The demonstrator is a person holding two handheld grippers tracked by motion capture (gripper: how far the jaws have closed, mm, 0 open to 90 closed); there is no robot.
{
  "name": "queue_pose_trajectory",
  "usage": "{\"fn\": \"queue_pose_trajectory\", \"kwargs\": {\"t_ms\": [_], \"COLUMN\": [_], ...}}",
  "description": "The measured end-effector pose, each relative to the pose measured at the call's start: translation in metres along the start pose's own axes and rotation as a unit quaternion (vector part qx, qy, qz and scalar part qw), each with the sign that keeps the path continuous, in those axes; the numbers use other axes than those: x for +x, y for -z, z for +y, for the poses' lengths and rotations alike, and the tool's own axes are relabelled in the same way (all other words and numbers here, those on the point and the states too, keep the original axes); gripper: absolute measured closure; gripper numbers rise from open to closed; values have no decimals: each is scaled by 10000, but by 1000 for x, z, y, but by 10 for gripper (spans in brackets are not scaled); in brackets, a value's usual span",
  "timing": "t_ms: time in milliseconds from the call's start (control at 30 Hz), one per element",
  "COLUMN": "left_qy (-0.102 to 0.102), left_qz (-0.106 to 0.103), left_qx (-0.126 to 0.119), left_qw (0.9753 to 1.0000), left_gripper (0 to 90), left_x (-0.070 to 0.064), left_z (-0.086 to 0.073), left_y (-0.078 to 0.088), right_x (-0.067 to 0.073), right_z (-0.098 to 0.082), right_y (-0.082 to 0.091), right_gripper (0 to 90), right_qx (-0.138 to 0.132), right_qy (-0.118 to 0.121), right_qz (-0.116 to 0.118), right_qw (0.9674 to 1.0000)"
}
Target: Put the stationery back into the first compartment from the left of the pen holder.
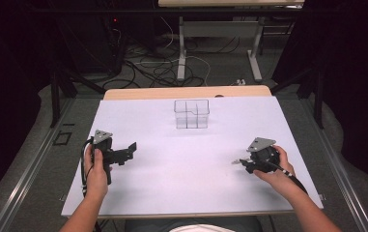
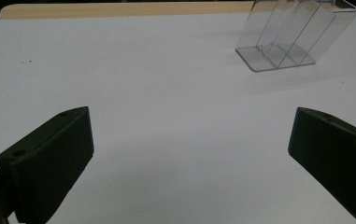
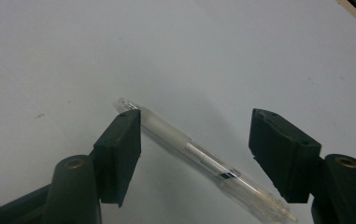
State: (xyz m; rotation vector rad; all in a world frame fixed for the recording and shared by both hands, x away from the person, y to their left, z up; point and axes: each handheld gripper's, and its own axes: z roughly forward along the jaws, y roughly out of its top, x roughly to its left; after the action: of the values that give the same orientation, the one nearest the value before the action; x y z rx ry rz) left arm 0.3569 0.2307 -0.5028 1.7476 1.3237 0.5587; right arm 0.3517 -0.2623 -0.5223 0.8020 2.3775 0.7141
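A clear plastic pen [image 3: 199, 156] lies slantwise on the white table sheet [image 3: 73, 56], between the two black jaws of my right gripper [image 3: 196, 123]. The left jaw stands at the pen's upper end and the right jaw is well apart from it, so nothing is pinched. In the high view the right gripper [image 1: 242, 163] sits low at the table's right, with the pen's tip [image 1: 234, 162] poking out of it. My left gripper [image 1: 132, 147] rests at the table's left, its jaws wide open over bare sheet [image 2: 189, 126].
A clear plastic organiser [image 1: 191, 114] with several compartments stands at the back middle of the table [image 1: 181, 174]; in the left gripper view the organiser [image 2: 292, 37] is at the upper right. Behind the table are cables and another desk's legs [image 1: 181, 53].
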Motion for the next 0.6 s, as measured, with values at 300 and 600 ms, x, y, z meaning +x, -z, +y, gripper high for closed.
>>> {"fn": "queue_pose_trajectory", "kwargs": {"t_ms": [300,600], "left_qy": [5,43], "left_qz": [-22,-24], "left_qx": [13,7], "left_qw": [10000,10000], "left_gripper": [2,2], "left_x": [0,1], "left_z": [-1,-1], "left_y": [-2,-1], "right_x": [5,-5], "right_z": [10,22], "right_y": [0,5], "right_gripper": [413,407], "right_qx": [557,618], "right_qy": [1119,2020], "right_qz": [-201,-50], "right_qw": [9920,9774]}}
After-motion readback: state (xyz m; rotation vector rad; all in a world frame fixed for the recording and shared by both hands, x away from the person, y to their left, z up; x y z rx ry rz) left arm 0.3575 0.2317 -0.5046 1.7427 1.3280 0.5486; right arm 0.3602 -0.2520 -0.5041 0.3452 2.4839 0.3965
